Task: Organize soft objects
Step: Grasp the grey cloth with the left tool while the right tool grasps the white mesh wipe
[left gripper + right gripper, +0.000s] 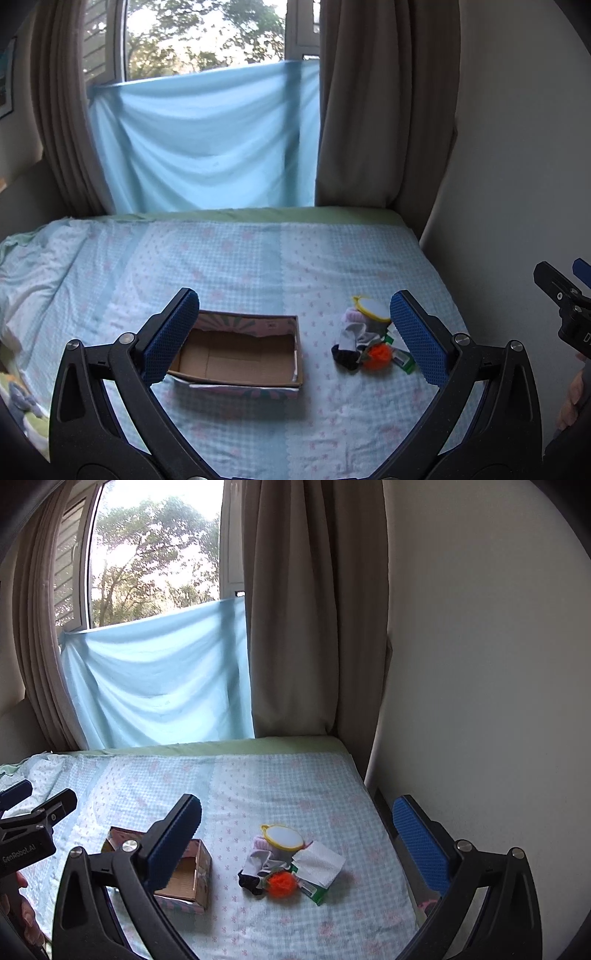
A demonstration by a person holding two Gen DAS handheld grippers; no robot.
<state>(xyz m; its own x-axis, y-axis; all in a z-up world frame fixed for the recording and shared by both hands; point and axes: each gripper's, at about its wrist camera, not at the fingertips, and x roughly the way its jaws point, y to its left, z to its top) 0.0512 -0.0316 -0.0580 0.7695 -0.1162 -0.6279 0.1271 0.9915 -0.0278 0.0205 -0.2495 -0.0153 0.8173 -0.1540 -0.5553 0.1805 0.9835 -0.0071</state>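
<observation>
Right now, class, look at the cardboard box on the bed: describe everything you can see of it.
The cardboard box is a shallow, open-topped rectangular tray with no lid in view. Inside it is plain brown cardboard, creased across the floor, and nothing is visible in it. Its outer walls carry a pale pink and green printed pattern, with a small label on the far wall's inside. It sits flat on the checked bedspread, left of the pile of soft things and apart from it. Neither gripper touches it.

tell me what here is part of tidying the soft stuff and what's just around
Job: cardboard box, socks, orange pompom, tissue pack, yellow-rimmed round item.
Just around: blue sheet, curtains, window.
</observation>
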